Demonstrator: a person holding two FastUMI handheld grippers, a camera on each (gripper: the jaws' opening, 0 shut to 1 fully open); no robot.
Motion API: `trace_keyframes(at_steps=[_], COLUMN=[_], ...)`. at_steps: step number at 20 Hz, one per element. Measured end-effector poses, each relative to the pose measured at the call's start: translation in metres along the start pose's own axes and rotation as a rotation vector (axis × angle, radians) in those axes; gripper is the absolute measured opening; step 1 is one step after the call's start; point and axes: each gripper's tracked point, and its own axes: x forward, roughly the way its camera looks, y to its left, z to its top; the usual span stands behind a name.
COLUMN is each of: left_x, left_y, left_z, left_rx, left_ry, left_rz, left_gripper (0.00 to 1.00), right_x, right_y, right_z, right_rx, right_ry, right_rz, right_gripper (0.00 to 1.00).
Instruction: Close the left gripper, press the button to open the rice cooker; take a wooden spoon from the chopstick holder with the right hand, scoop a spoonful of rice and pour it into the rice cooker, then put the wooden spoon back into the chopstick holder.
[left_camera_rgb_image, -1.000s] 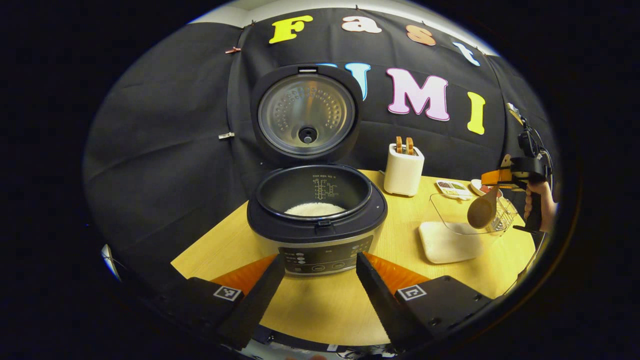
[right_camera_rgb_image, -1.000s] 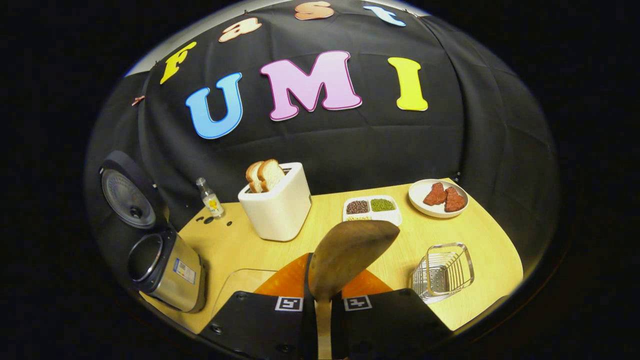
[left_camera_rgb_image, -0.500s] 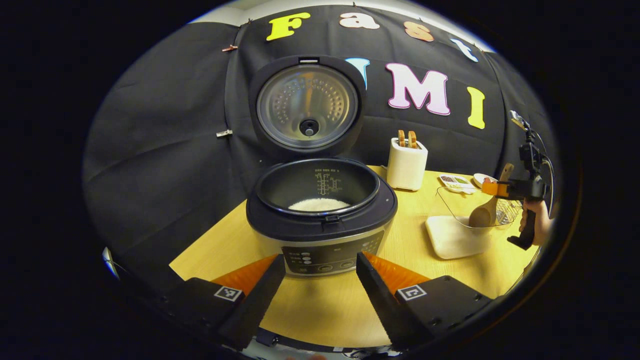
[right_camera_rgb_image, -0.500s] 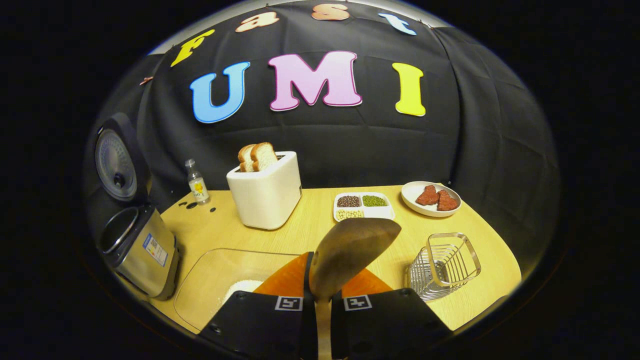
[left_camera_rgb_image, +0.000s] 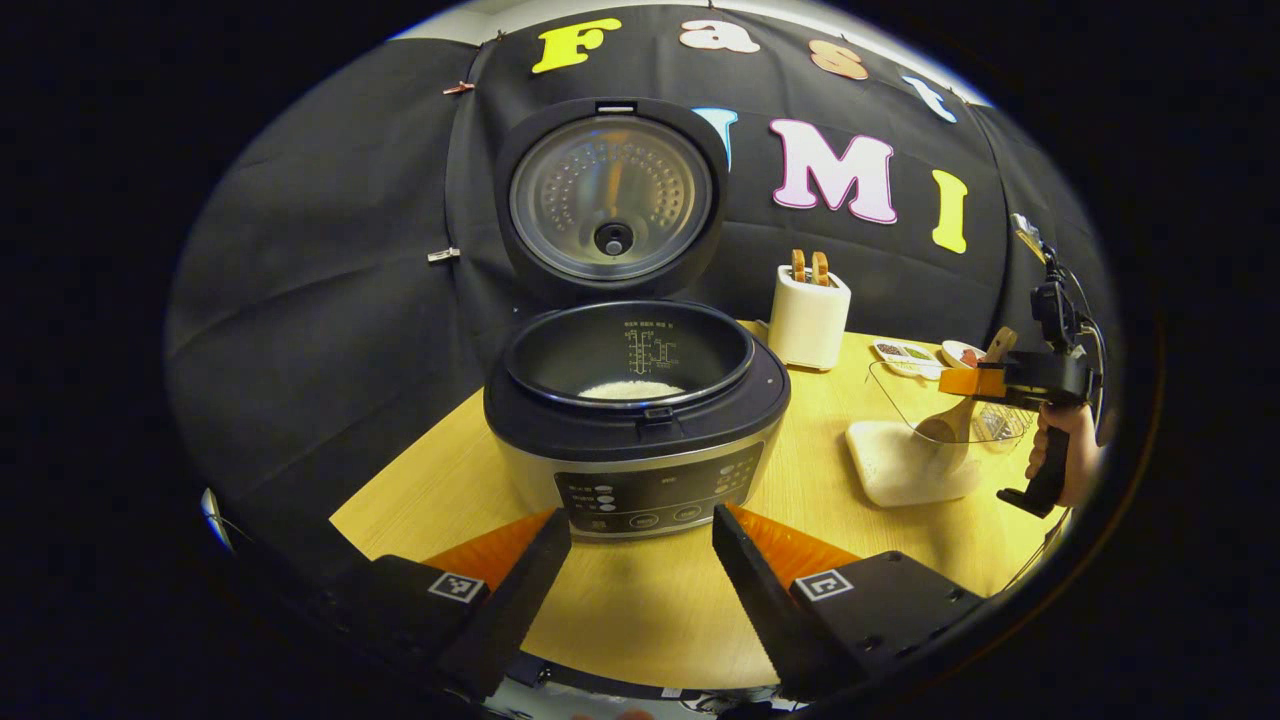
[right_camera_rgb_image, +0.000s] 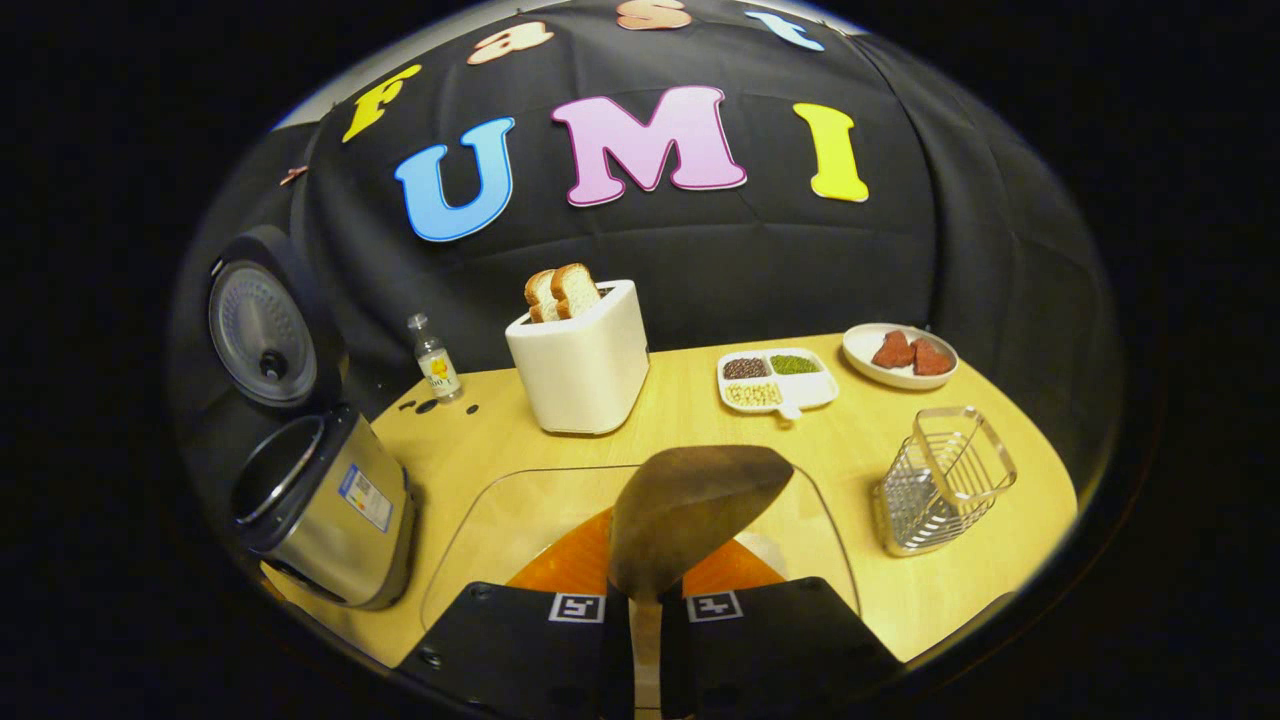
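Note:
The rice cooker (left_camera_rgb_image: 635, 420) stands open in front of me, lid (left_camera_rgb_image: 610, 195) upright, with a little rice (left_camera_rgb_image: 630, 389) in its pot. My left gripper (left_camera_rgb_image: 640, 520) is open just short of its control panel, holding nothing. At the right of the left gripper view, my right gripper (left_camera_rgb_image: 985, 380) is shut on the wooden spoon (left_camera_rgb_image: 945, 425), whose bowl dips into the clear rice container (left_camera_rgb_image: 905, 470). In the right gripper view the spoon (right_camera_rgb_image: 700, 505) sticks forward from the right gripper (right_camera_rgb_image: 645, 605), over the container (right_camera_rgb_image: 480, 520). The wire chopstick holder (right_camera_rgb_image: 940, 480) stands to the right.
A white toaster (right_camera_rgb_image: 580, 355) with bread stands at the back of the wooden table (right_camera_rgb_image: 680, 410). A small bottle (right_camera_rgb_image: 435, 360) is left of it, a divided dish (right_camera_rgb_image: 775, 380) and a plate of red pieces (right_camera_rgb_image: 900, 355) right of it. The cooker (right_camera_rgb_image: 320, 500) sits at the left.
My right gripper has come down with the spoon, so its bowl now dips into the clear container. The left gripper stays open and has moved slightly nearer the cooker.

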Motion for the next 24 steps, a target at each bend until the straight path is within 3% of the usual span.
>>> trace_keyframes(at_steps=[6,11,15,19,24], left_x=[-0.005,-0.009,-0.012,-0.015,-0.019], left_y=[0.004,0.002,0.004,0.008,0.015], left_z=[0.005,0.008,0.01,0.018,0.026], left_rx=[0.006,-0.055,-0.059,-0.048,-0.19], left_ry=[-0.005,-0.002,-0.001,-0.014,-0.012], left_rz=[0.005,0.001,0.008,0.011,0.009], left_gripper=[0.97,0.97,0.97,0.97,0.97], right_x=[0.008,0.01,0.006,0.002,-0.002], right_y=[0.011,0.028,0.026,0.012,-0.017], right_z=[-0.006,-0.011,-0.012,-0.007,0.002], right_rx=[0.155,0.391,0.419,0.533,0.651], right_ry=[0.079,0.189,0.208,0.203,0.199], right_rz=[0.001,0.05,0.045,0.029,-0.025], right_gripper=[0.15,0.14,0.15,0.15,0.15])
